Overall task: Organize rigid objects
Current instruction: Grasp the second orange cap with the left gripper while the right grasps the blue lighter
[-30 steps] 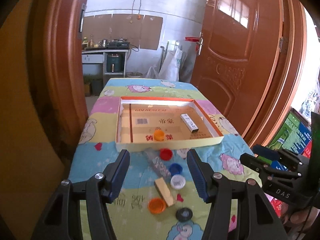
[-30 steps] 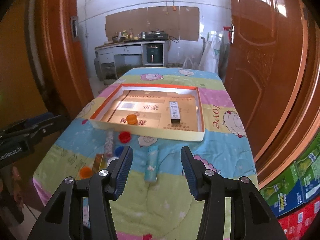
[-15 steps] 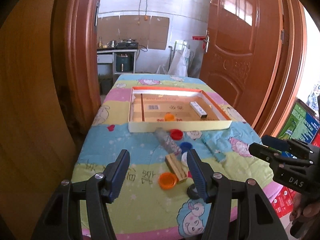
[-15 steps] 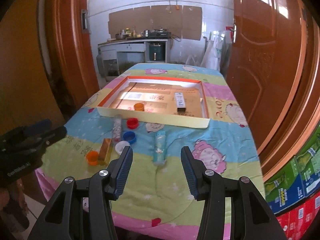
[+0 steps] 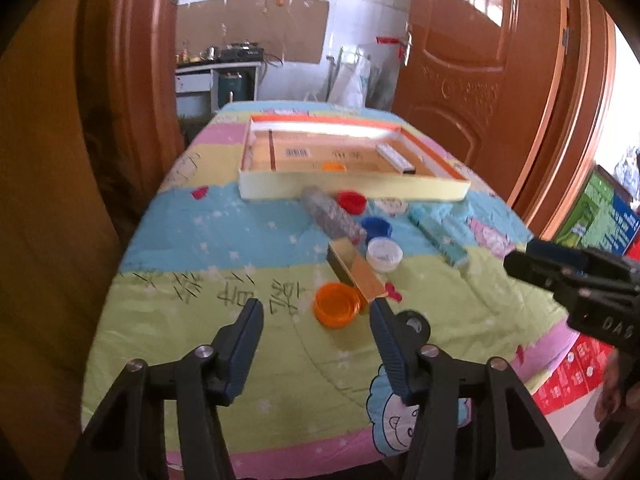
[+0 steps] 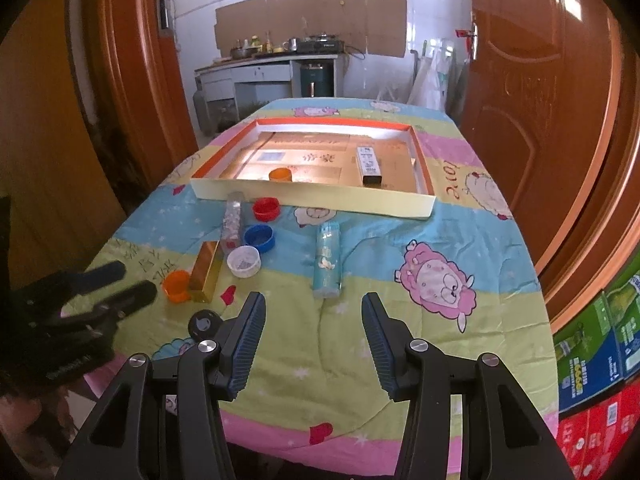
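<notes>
Where gold box [image 6: 207,271] lies, orange cap [image 6: 176,286] touches it.

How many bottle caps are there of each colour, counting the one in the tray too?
Orange caps: 2
Red cap: 1
Blue cap: 1
White cap: 1
Black cap: 1
Total: 6

Cartoon-printed tablecloth [image 6: 400,248] is covering the table across mid-frame. Brown wooden door [image 6: 540,92] is standing open at the right. Kitchen counter [image 6: 272,62] is carrying pots and a stove, upper centre. Cardboard sheets [image 6: 312,16] are lining the tiled wall above. Green, blue and red cartons [image 6: 596,368] are stacking at lower right.
</notes>
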Demonstrator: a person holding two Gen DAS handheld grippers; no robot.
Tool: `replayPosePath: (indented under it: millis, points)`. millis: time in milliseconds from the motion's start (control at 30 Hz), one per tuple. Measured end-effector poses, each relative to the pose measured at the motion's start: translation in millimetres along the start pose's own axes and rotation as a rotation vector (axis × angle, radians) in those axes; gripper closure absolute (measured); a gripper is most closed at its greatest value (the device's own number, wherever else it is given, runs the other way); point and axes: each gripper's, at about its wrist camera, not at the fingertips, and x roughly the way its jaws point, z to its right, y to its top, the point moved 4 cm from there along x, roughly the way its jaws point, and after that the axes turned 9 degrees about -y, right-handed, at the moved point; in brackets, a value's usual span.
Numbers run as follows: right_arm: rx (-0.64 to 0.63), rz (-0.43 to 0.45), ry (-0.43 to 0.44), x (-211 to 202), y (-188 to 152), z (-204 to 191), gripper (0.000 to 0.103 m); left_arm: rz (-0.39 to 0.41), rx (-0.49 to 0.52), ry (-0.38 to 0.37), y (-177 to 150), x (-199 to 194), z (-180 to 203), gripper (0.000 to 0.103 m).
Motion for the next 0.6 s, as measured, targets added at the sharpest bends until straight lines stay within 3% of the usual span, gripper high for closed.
replayPosePath:
  millis: [267, 600]
  points:
    - [0.012, -0.021, 0.002, 8, -4, 3, 0.051, -0.058, 0.002, -0.003, -8, 25, -1, 0.050]
    - [0.013, -0.041, -0.006, 37, 3, 8, 0.051, -0.048, 0.035, 0.014, -2, 36, 0, 0.051]
